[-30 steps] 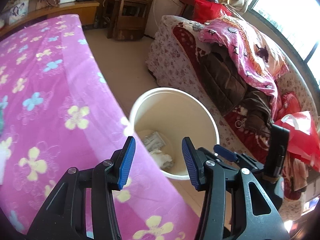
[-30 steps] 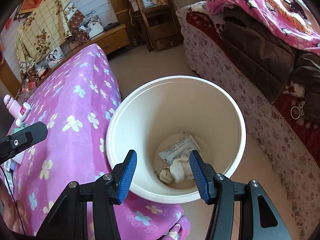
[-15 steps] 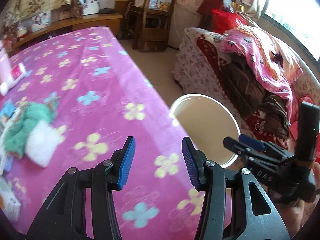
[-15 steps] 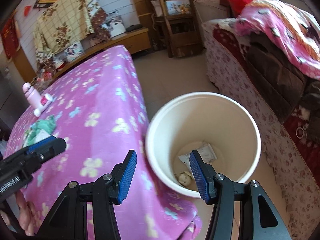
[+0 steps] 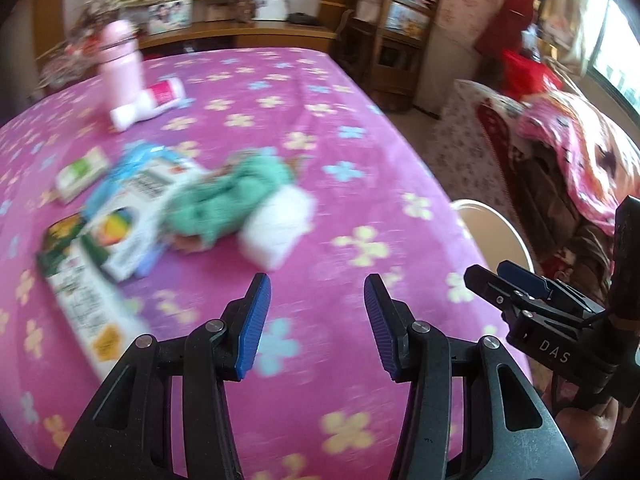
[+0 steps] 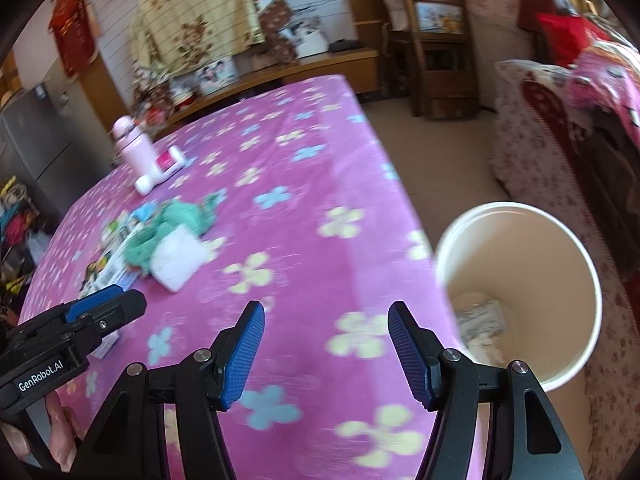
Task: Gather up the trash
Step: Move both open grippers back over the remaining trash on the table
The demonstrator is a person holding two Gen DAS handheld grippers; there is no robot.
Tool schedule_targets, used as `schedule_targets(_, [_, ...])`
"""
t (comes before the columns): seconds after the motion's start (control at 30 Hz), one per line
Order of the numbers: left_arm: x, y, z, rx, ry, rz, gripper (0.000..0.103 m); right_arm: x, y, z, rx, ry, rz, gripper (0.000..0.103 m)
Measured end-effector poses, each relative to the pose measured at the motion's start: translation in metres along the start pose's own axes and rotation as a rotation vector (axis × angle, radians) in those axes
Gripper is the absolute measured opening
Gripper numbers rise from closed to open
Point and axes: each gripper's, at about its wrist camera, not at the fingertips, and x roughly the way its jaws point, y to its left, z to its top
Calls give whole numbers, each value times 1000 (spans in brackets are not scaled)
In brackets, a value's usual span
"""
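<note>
My left gripper [image 5: 316, 320] is open and empty above the pink flowered table [image 5: 340, 152]. Ahead of it lie a white wad [image 5: 278, 228], a crumpled green cloth [image 5: 228, 196] and several flat cartons and wrappers [image 5: 120, 216]. My right gripper [image 6: 324, 348] is open and empty over the table's right part. The white bin [image 6: 520, 292] stands on the floor off the table's right edge, with paper scraps [image 6: 480, 324] at its bottom. The wad [image 6: 176, 258] and cloth [image 6: 168, 228] show at the left in the right wrist view. The views are blurred.
A pink bottle [image 5: 120, 64] and a white-and-pink tube [image 5: 148, 104] stand at the table's far side. A sofa with blankets [image 5: 560, 152] lies to the right of the bin. A wooden shelf [image 6: 436, 40] and a low cabinet [image 6: 312, 68] stand at the back.
Both grippers have swung left from over the bin to over the table. The trash pile has come into view ahead of the left gripper. Both stay open.
</note>
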Motion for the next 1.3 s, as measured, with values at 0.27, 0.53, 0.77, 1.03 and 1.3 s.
schedule_targets(0.27, [-11,71,-5,-101,-4,105,52,23,54,5,-59,39,62,63])
schedule_targets(0.53, [5,100,3,-102,3,93,52,49,89,18,-83,79,106,63])
schedule_targets(0.77, [-6,110,-4,12,68,115,52,59,100,22,-83,93,120,64])
schedule_targets(1.03, [-25,135,-1,-97,55,3,52,65,111,24,-79,100,135,65])
schedule_targets(1.3, [0,99,10,-92,30,-114,52,58,103,25,-82,85,107,65])
